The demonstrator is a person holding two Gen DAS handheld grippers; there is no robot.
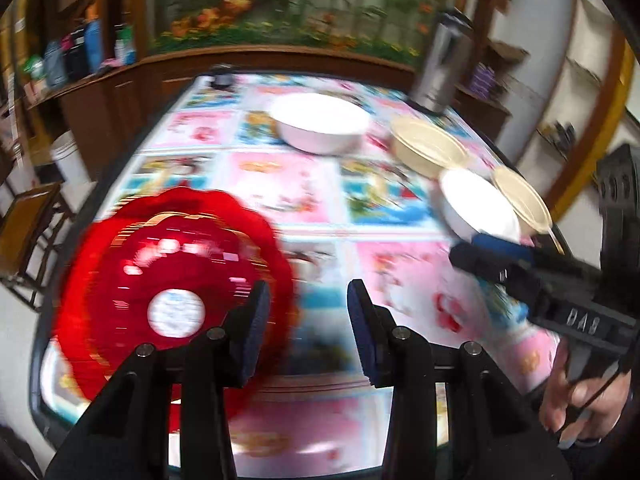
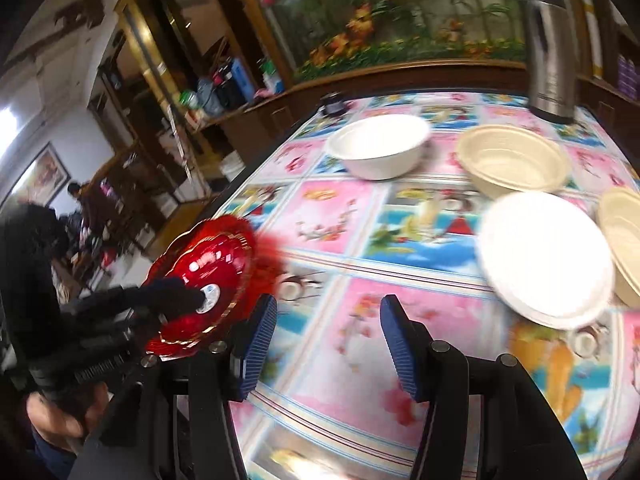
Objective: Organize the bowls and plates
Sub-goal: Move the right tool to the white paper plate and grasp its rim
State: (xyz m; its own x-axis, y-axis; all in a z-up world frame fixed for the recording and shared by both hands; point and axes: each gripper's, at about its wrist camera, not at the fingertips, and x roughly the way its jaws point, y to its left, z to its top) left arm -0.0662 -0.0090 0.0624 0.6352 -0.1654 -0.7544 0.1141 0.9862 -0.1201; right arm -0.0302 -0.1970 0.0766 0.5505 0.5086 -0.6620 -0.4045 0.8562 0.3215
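Four bowls sit on the desk, all seemingly empty: a white bowl farthest back, a cream bowl beside it, a nearer white one touching another cream one at the right edge. Near the desk's left edge lies a red plate (scalloped, glossy, white sticker at its centre). My left gripper is spread with nothing between the pads; my right gripper is likewise spread and empty.
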